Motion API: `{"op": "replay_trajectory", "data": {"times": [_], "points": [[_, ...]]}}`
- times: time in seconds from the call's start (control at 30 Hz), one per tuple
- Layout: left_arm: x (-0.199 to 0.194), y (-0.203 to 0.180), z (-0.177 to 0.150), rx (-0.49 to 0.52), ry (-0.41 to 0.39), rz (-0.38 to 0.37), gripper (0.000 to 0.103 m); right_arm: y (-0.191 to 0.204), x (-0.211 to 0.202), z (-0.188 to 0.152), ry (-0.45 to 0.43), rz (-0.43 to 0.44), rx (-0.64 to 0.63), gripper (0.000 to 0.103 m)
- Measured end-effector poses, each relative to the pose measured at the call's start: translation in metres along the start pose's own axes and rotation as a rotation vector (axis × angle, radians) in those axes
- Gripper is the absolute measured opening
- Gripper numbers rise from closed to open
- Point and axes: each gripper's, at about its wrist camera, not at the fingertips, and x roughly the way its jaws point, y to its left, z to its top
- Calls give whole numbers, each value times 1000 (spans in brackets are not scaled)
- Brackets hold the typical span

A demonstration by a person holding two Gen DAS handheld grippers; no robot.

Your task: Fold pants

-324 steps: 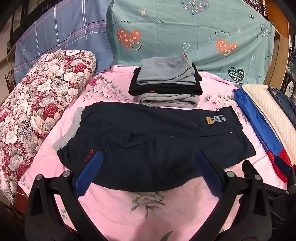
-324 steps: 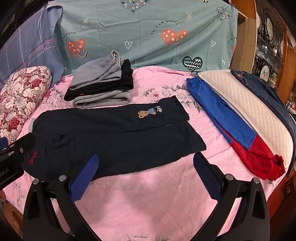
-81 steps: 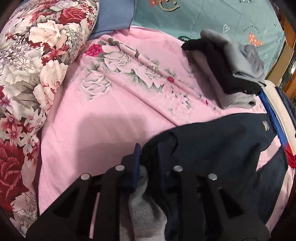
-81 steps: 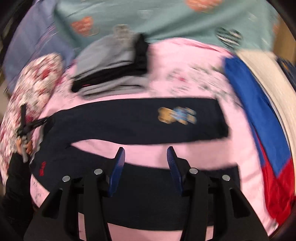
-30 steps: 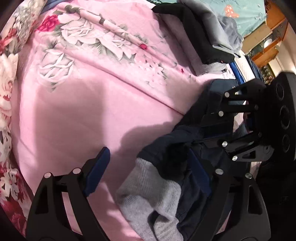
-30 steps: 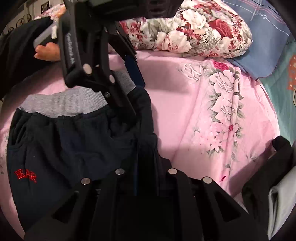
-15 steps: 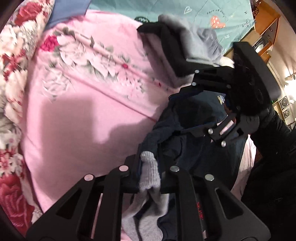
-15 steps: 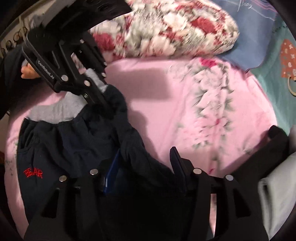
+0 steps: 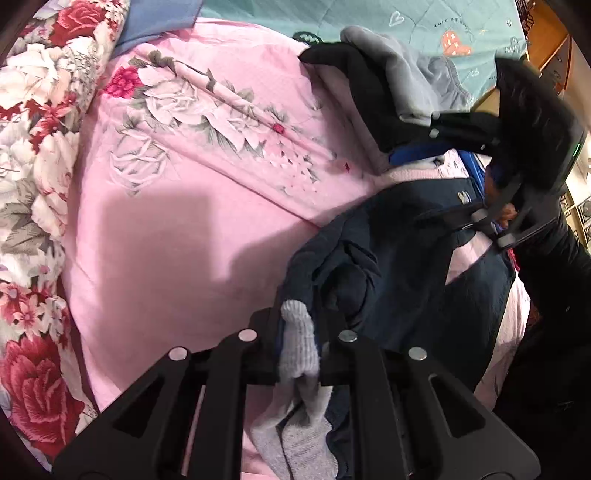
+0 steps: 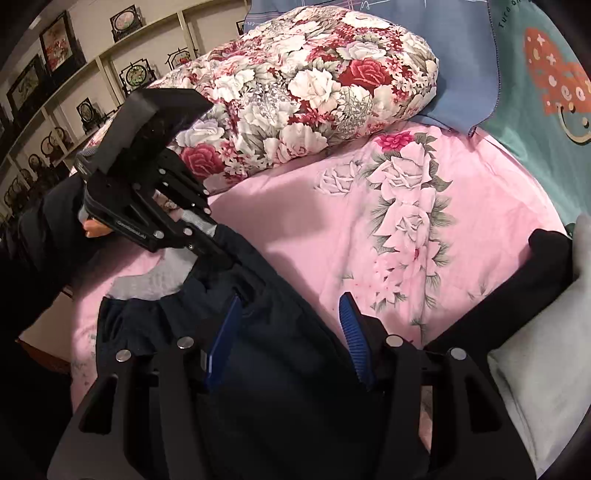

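**Ana:** Two grippers were at work. What did each one hold?

**Ben:** Nearest to its camera, the left gripper (image 9: 297,325) was closed on the grey ribbed waistband (image 9: 298,343) of the navy pants (image 9: 399,266). The right gripper (image 10: 288,328) stood with its blue pads apart over the navy cloth; it gripped nothing.

**Ana:** Where were the pants?

**Ben:** They lay bunched on the pink flowered sheet (image 10: 443,229), with the waist end lifted by the left gripper.

**Ana:** Which step was it?

**Ben:** I judged it an early step: the waist was taken up, but no clean fold was made yet. The next move called for the right gripper to close on the cloth, so that both could pull the pants flat.

**Ana:** And farther away?

**Ben:** Beyond lay a stack of folded black and grey garments (image 9: 373,85), a rose-patterned pillow (image 10: 303,88) and a teal blanket (image 9: 424,22).

**Ana:** Any writing?

**Ben:** The blanket had small words near a heart, too small to read surely. The left gripper's side also carried a white label, not legible.
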Motion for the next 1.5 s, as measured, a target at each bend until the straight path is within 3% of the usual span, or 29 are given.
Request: {"op": "replay_trajectory", "data": {"times": [0.07,0.13,0.27,0.33,0.37,0.4,0.53,0.6,0.67,0.77,0.93,1.1,1.3,1.4,1.5], "points": [[-4,1,0,-3,-12,-4,12,3,13,-6,82,-93,-77,55],[-7,0,0,2,-17,-2,12,-6,27,-15,148,-83,-45,55],[-6,0,2,-10,-14,20,12,-27,50,-24,197,-94,6,53],[-3,4,4,-38,-7,39,12,-34,59,-23,220,-72,23,38],[-3,4,4,-43,-6,49,12,-36,61,-21,230,-42,38,17],[-3,5,6,-47,-13,66,12,-37,61,-20,243,6,51,6],[0,20,14,-133,-39,100,12,-38,54,-11,201,-50,39,6],[16,27,18,-174,-9,147,12,-43,56,-5,178,-83,74,5],[29,25,17,-178,31,202,12,-47,66,-8,196,-103,109,6],[6,3,13,-133,-23,214,12,-38,74,-9,223,-155,96,5],[-55,-39,-25,-61,-144,164,13,-9,11,-3,128,-131,83,5],[-66,-85,-85,70,-88,200,19,59,-52,-30,45,-79,76,5],[-35,-94,-152,94,45,230,19,172,-28,-92,90,-97,31,5],[-26,-89,-170,77,18,238,21,203,-3,-118,98,-79,53,5],[-30,-90,-177,81,-19,253,22,208,18,-127,95,-110,112,5]]}}
